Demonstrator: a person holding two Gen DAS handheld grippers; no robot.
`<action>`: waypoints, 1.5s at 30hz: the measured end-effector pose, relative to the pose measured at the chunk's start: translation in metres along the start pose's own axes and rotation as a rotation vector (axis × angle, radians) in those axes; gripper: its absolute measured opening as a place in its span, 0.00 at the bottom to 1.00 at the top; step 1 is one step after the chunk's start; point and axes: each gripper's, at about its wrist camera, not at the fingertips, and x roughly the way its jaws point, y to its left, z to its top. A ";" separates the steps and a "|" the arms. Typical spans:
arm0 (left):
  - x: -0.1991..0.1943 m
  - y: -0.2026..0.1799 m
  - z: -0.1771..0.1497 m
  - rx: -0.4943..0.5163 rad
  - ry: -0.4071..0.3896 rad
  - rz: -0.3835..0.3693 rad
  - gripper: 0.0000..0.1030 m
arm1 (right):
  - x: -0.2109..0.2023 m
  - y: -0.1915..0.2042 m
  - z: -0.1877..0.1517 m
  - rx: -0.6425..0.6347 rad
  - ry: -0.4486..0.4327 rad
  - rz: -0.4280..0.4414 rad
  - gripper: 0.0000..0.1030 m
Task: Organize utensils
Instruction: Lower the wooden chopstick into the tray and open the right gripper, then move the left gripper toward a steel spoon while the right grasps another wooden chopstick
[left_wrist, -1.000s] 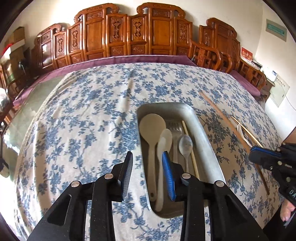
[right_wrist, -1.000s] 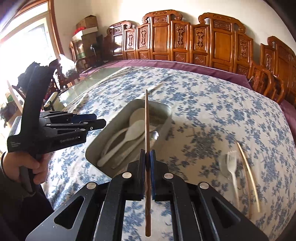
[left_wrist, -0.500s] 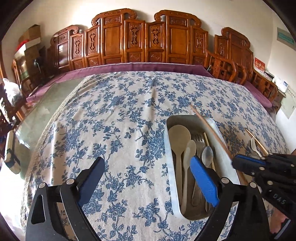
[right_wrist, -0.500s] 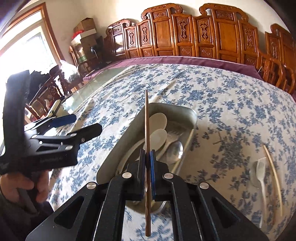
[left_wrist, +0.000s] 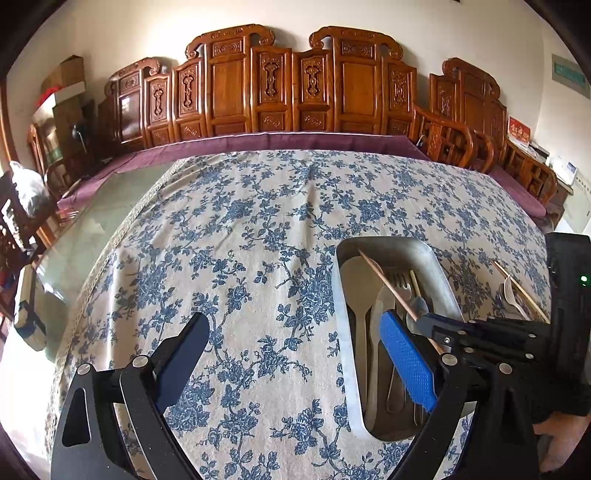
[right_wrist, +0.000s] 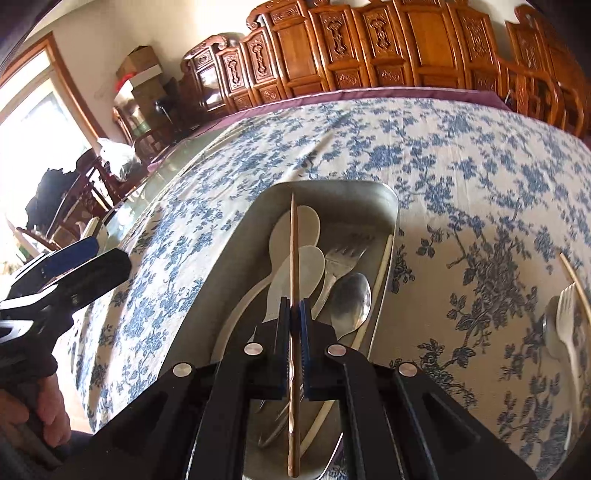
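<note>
The right tool (right_wrist: 293, 310) is clamped on a brown wooden chopstick (right_wrist: 294, 258), whose long axis runs straight ahead along the fingers — and roughly along the length of the metal tray (right_wrist: 388, 206) directly beneath it. Its far tip hangs over the large pale spoon (right_wrist: 308, 221) near the tray's far end, so lowering looks like all that is left. The left tool (left_wrist: 295, 354) stands wide and empty, beside the tray over the floral cloth of the bench (left_wrist: 240, 240) — its jaws have just been opening.
</note>
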 end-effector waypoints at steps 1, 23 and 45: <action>0.000 0.000 0.000 0.000 0.001 -0.001 0.87 | 0.001 -0.001 0.000 0.003 0.001 0.004 0.06; -0.007 -0.080 -0.013 0.094 0.021 -0.142 0.87 | -0.136 -0.072 -0.019 -0.140 -0.163 -0.143 0.17; -0.005 -0.175 -0.027 0.131 0.050 -0.181 0.92 | -0.149 -0.201 -0.057 -0.090 -0.076 -0.249 0.23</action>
